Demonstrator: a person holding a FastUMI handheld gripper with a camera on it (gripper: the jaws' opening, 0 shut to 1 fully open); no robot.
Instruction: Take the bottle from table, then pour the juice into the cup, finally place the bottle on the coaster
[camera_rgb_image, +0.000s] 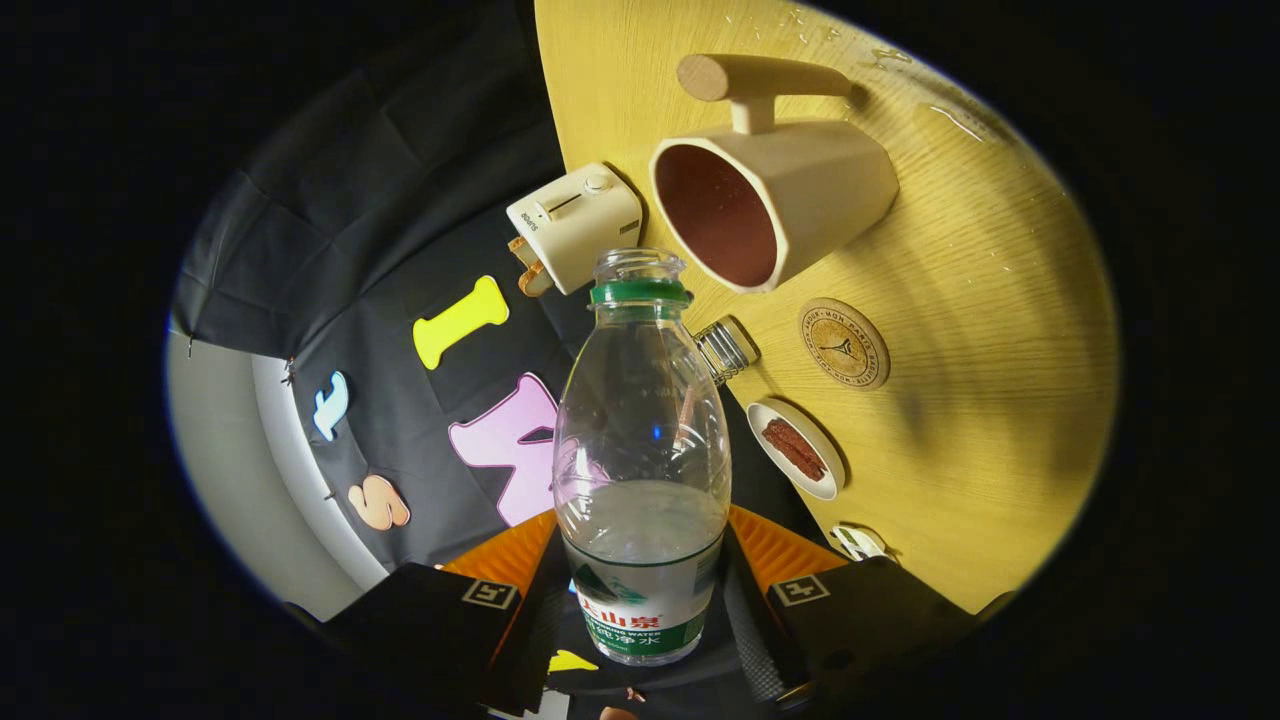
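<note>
My gripper (640, 590) is shut on a clear plastic bottle (640, 440) with a green neck ring and no cap; both fingers press its labelled lower part. Clear liquid fills its lower third. The whole view is rolled sideways, so the wooden table (980, 400) stands like a wall beside the bottle. The bottle's open mouth points toward a cream cup (780, 200) with a dark red inside and a wooden handle, a short gap beyond it. A round cork coaster (844, 343) lies on the table just past the cup, beside the bottle's neck.
A small white toaster (575, 225) stands at the table's edge by the cup. A small glass jar (728, 348) sits behind the bottle's shoulder. A white dish (797, 449) holds reddish-brown food. Another small white object (858, 541) lies near the fingers. Drops glisten on the table beyond the cup.
</note>
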